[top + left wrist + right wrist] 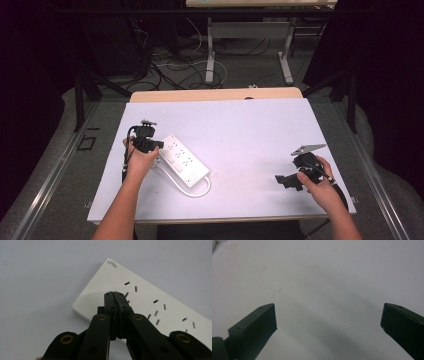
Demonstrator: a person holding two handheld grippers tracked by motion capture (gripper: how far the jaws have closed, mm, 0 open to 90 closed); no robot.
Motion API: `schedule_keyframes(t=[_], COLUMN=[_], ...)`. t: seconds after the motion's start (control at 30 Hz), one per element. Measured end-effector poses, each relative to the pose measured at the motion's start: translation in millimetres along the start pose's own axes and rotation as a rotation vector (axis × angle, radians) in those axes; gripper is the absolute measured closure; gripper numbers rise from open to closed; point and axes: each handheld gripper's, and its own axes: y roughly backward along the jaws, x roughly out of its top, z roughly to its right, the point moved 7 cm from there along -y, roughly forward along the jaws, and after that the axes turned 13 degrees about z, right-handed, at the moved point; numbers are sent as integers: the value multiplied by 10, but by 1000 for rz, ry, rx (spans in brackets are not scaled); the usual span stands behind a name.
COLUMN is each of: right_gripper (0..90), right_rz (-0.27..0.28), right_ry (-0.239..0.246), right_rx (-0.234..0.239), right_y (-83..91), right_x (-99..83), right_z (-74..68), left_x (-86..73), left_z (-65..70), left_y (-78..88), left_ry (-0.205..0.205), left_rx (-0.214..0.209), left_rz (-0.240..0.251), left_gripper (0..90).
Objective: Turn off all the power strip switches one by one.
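A white power strip [182,159] lies slantwise on the white table [240,125], left of centre, its white cable [200,191] looping at its near end. My left gripper [159,145] hovers at the strip's far left end with its jaws shut and nothing between them. In the left gripper view the closed tips [115,296] sit just above the power strip [150,305] near its socket slots. My right gripper [281,180] rests low at the table's right front, apart from the strip. In the right gripper view its jaws stand wide open [328,317] over bare table.
The table's front edge [220,219] runs just before both forearms. Beyond the far edge stand a desk frame [250,45] and tangled floor cables [170,70]. Dark curtains flank both sides.
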Motion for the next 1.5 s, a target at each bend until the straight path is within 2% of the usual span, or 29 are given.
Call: schedule_keyframes(t=[0.07, 0.33, 0.63, 0.9, 1.1, 1.5], right_gripper=[0, 0, 0, 0, 0, 0], right_rz=[0, -2, 0, 0, 0, -9], right_ry=[0, 4, 1, 1, -2, -8], right_rx=[0, 0, 0, 5, 7, 7], right_y=[2, 4, 1, 4, 5, 0], right_x=[2, -2, -1, 1, 2, -8], right_z=[-1, 4, -2, -8, -14, -29], left_x=[-1, -32, -70, -81, -79, -77], left_z=[-2, -24, -87, -62, -59, -71], left_y=[-20, -53, -80, -92, -96, -103], left_ry=[0, -2, 8, -5, 10, 12], left_rx=[7, 17, 24, 9, 5, -2], left_rz=[11, -10, -11, -23, -21, -16], left_gripper=[900, 900, 900, 900, 900, 900])
